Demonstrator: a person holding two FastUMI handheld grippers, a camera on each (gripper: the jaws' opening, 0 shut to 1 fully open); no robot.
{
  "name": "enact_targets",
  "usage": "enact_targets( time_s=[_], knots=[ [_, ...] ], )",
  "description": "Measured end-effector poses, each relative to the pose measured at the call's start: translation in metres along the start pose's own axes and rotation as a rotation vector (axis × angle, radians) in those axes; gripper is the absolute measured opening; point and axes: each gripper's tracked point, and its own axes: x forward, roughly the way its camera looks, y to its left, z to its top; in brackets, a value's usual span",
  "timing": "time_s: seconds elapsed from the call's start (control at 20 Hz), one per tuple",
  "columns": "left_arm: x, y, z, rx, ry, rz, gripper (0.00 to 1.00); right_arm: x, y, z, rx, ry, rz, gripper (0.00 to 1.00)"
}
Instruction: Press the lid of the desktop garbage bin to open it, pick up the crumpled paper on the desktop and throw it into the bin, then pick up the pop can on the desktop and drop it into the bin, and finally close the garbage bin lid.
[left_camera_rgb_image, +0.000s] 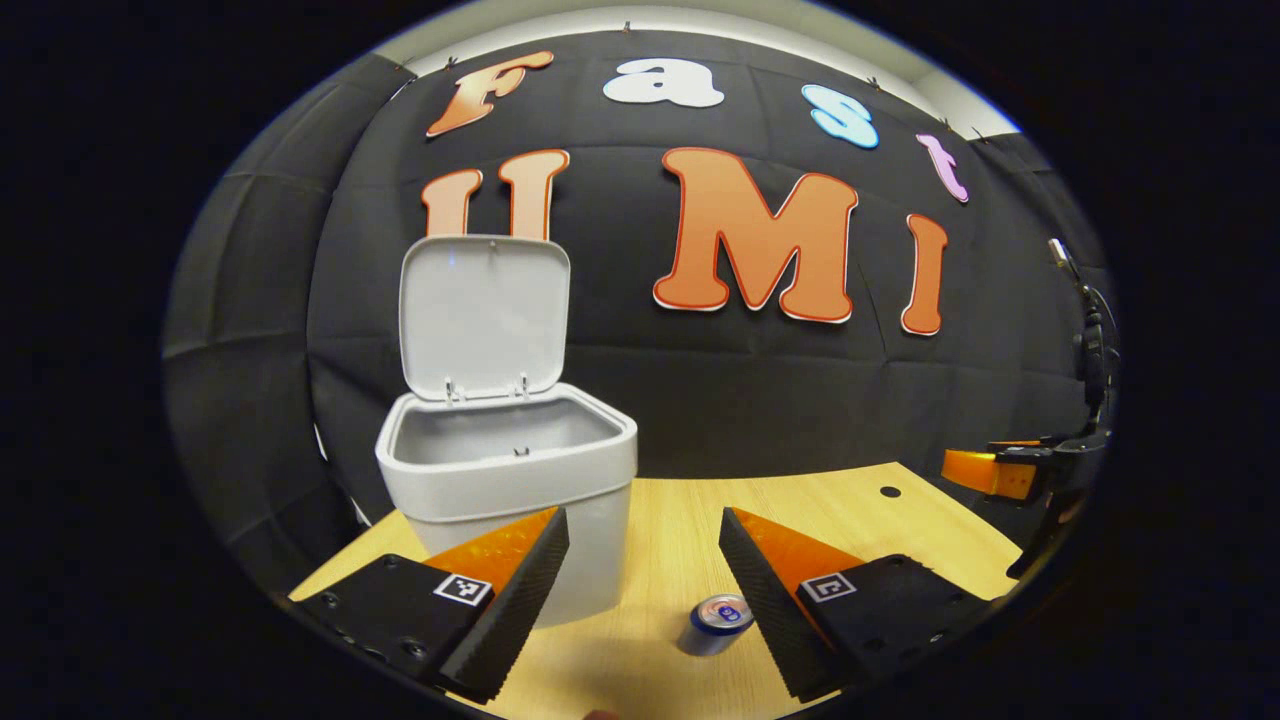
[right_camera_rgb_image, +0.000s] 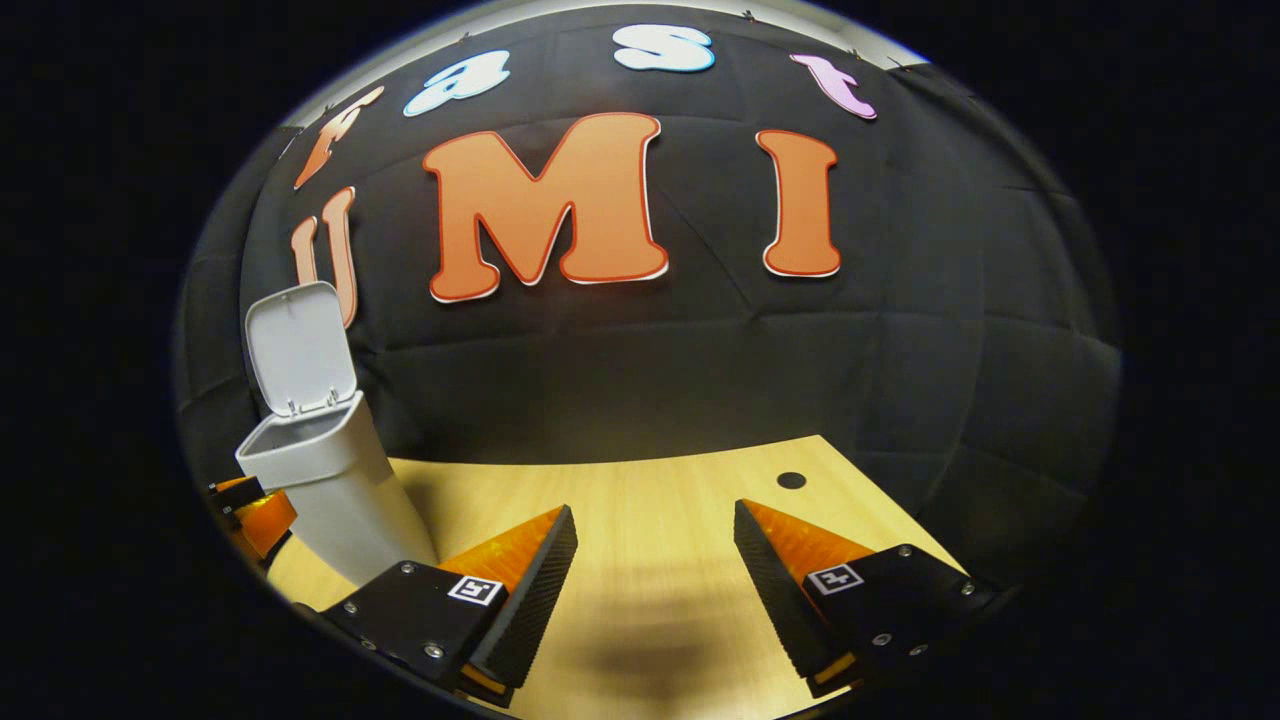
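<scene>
A white desktop garbage bin (left_camera_rgb_image: 520, 500) stands on the wooden table at the left, its lid (left_camera_rgb_image: 483, 315) raised upright. A blue and silver pop can (left_camera_rgb_image: 718, 624) stands on the table below, just inside the right finger of my left gripper (left_camera_rgb_image: 645, 545), which is open and above the table. The other gripper (left_camera_rgb_image: 1010, 470) shows at the far right in the left gripper view. In the right gripper view the bin (right_camera_rgb_image: 330, 480) stands at the left with its lid (right_camera_rgb_image: 300, 348) up. My right gripper (right_camera_rgb_image: 655, 545) is open over bare table, nothing between its fingers.
The wooden table (right_camera_rgb_image: 650, 500) has a small dark round hole (right_camera_rgb_image: 791, 480) near its back right corner. The black cloth wall closes the back. Part of the left gripper (right_camera_rgb_image: 250, 515) peeks out beside the bin in the right gripper view.
</scene>
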Motion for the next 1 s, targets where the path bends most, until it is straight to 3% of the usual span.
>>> enact_targets(
  time_s=[0.4, 0.8, 1.0],
  knots=[
    [0.015, -0.064, -0.097, 0.035, 0.098, -0.104, 0.98, 0.003, -0.033, -0.023, -0.067, 0.049, -0.019, 0.95],
    [0.049, -0.071, -0.188, 0.057, 0.303, -0.083, 0.99, 0.003, -0.053, -0.038, -0.108, 0.083, -0.031, 0.95],
    [0.06, -0.06, -0.207, 0.045, 0.394, -0.052, 0.99, 0.004, -0.061, -0.045, -0.107, 0.103, -0.042, 0.95]
  ],
)
